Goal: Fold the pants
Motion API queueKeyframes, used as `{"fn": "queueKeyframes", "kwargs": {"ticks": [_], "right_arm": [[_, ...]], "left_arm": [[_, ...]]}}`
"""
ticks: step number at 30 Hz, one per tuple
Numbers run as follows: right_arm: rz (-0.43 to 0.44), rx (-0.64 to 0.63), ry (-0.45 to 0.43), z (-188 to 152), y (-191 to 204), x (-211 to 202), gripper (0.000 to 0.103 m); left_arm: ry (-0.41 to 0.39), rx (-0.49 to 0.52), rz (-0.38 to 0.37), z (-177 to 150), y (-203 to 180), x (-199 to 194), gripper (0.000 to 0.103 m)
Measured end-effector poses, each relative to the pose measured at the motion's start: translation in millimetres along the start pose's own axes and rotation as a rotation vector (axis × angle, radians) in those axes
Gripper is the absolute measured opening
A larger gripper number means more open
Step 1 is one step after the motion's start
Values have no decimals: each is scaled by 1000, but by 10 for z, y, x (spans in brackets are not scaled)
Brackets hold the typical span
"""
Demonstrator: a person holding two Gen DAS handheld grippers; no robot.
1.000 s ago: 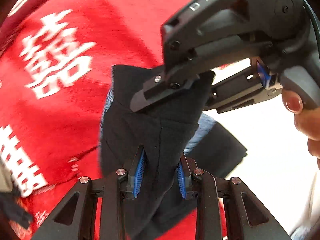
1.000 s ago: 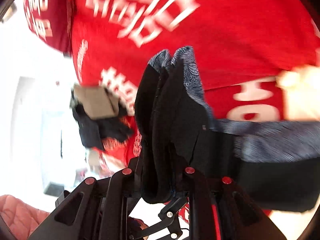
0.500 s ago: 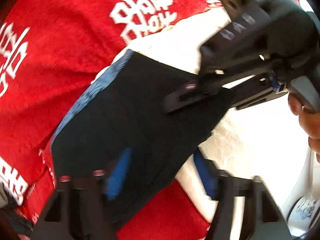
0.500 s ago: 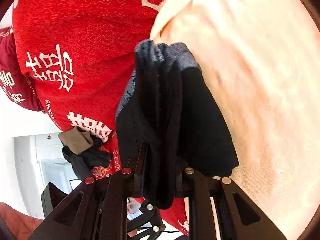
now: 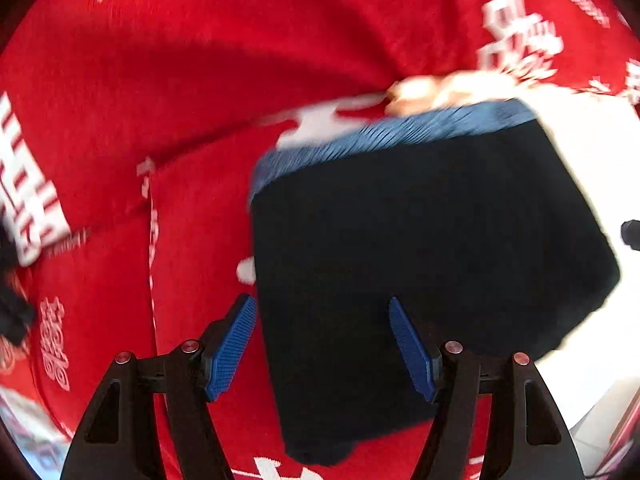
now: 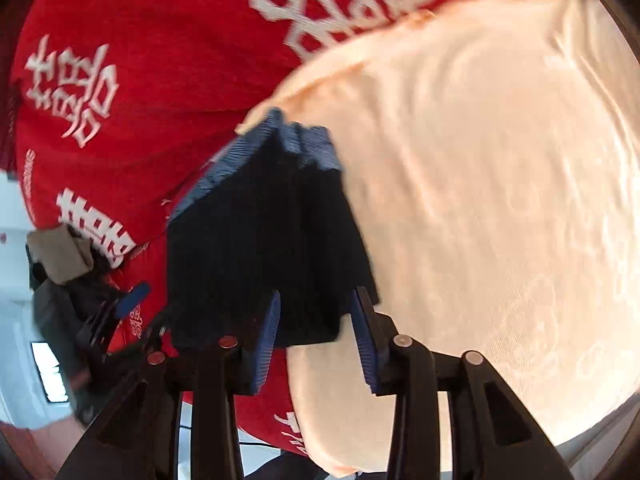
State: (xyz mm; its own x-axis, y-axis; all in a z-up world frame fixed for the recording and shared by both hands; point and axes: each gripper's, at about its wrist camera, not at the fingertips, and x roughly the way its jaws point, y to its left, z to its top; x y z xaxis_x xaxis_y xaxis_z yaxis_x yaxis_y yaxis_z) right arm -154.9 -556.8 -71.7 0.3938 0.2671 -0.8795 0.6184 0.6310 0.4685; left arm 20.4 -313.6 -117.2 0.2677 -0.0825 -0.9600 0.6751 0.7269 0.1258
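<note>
The folded black pants (image 5: 420, 280) with a blue-grey waistband lie flat on the red bedspread (image 5: 200, 100), partly over a pale cream cloth. My left gripper (image 5: 322, 350) is open, its blue pads either side of the pants' near edge, not clamping. In the right wrist view the pants (image 6: 264, 240) lie across the edge of the cream cloth (image 6: 480, 200). My right gripper (image 6: 316, 340) is open, its pads standing apart around the pants' near corner. The left gripper also shows in the right wrist view (image 6: 120, 312), low at the left.
The red bedspread (image 6: 140, 60) bears white printed characters. A tan and black bundle of clothing (image 6: 60, 252) lies at the bed's left edge. A white floor shows beyond the bed at the left.
Both grippers have opened and let go of the pants. The pants, held up folded before, now lie flat on the bedspread and cream cloth. The right gripper has left the left wrist view.
</note>
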Motion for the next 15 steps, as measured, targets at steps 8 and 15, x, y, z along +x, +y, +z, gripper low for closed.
{"fn": "queueKeyframes", "kwargs": {"ticks": [8, 15], "right_arm": [[-159, -240, 97, 46, 623, 663, 37], [-166, -276, 96, -28, 559, 677, 37]], "left_arm": [[31, -145, -73, -87, 231, 115, 86], [-27, -292, -95, 569, 665, 277, 86]]}}
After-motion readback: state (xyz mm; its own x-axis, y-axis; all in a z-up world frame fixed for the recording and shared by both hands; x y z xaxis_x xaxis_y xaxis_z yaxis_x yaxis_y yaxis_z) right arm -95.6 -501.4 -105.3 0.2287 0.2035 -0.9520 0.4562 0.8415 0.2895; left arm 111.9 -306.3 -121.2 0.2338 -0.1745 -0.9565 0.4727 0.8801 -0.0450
